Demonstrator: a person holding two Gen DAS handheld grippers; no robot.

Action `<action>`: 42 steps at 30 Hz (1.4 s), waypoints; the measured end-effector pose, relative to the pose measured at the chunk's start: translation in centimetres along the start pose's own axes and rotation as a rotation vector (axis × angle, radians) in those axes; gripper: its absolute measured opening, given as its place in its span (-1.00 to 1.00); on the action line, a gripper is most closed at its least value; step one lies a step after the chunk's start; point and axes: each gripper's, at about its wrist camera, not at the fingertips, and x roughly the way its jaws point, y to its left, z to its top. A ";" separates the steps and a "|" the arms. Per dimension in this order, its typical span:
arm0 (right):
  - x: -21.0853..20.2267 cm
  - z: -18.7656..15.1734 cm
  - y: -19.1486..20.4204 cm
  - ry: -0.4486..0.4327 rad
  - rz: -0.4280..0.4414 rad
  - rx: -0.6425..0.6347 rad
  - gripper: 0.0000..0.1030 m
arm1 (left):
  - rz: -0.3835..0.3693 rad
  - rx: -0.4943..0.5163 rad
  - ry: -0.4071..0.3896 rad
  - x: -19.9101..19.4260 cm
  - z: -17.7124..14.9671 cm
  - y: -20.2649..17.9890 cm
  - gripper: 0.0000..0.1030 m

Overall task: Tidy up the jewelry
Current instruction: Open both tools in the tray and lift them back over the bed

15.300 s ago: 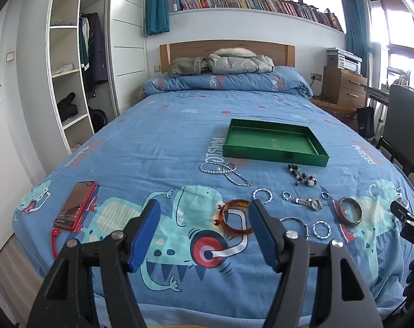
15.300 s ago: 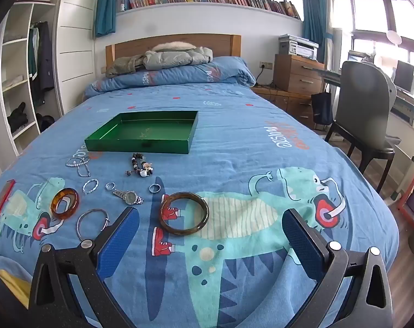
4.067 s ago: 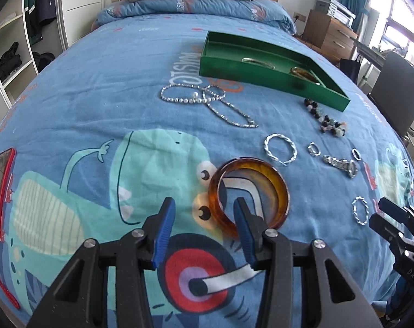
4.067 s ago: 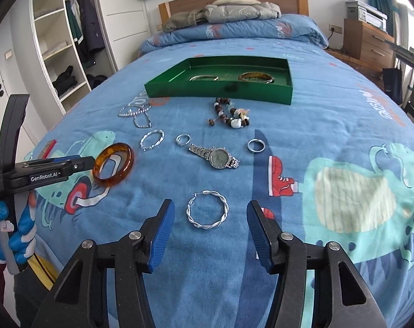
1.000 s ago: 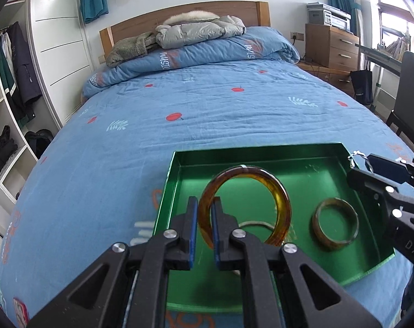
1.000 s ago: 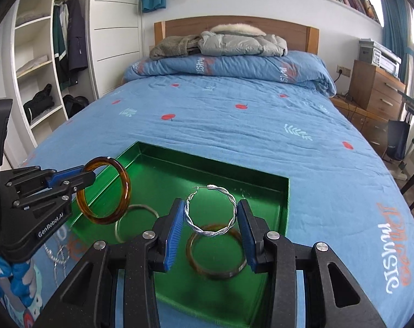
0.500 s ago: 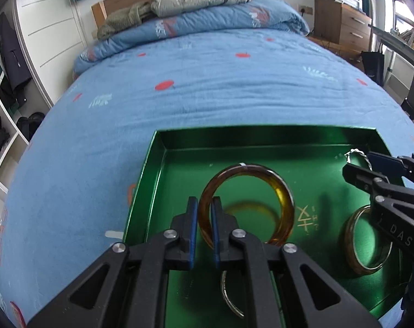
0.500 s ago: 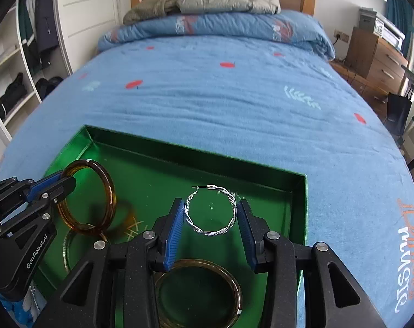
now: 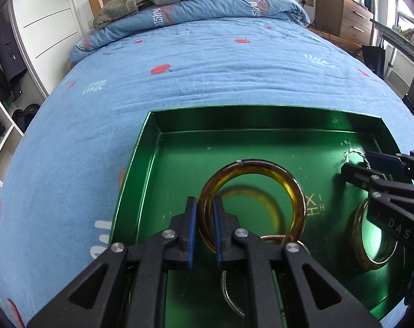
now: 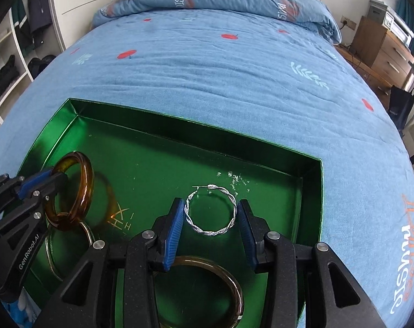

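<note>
Gripping the amber bangle [image 9: 250, 199] by its near rim, the left gripper [image 9: 205, 228] has its fingers closed tight over the green tray's [image 10: 103, 120] left half; rigid and slick, it looks liable to pivot. The right gripper [image 10: 211, 228], fingers partly closed, pinches the twisted silver hoop [image 10: 211, 210] across its width near the tray's right edge: light, thin and probably easy to bend.

the tray [image 9: 141, 169] is a glossy metallic green, with pale scratch-like marks on its floor. the bangle [image 9: 294, 191] pinched in the left gripper [image 9: 205, 216] is translucent amber, honey-yellow where light passes through. the hoop [image 10: 211, 210] in the right gripper [image 10: 211, 218] is twisted silver. both grippers are black with blue pads [image 10: 175, 227] and silver screws. a brownish-gold bangle [image 10: 228, 281] lies by the tray's near edge. the bedspread [image 9: 207, 63] is blue with small red fruit prints, white leaf sprigs and orange lettering.
</note>
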 end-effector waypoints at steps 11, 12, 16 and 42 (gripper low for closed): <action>-1.6 -0.1 -0.9 -0.016 0.020 0.049 -0.03 | -0.074 -0.038 -0.031 -2.4 -0.1 1.2 -0.56; -2.2 -0.2 -1.2 -0.023 0.015 0.060 -0.01 | -0.077 -0.038 -0.039 -3.0 0.0 1.3 -0.54; -5.2 -1.0 -2.0 -0.070 0.033 0.106 0.05 | -0.082 -0.045 -0.078 -6.2 -0.1 1.7 -0.39; -30.3 -13.9 -0.2 -0.404 0.074 0.118 0.20 | -0.046 -0.104 -0.266 -28.1 -10.9 8.2 -0.25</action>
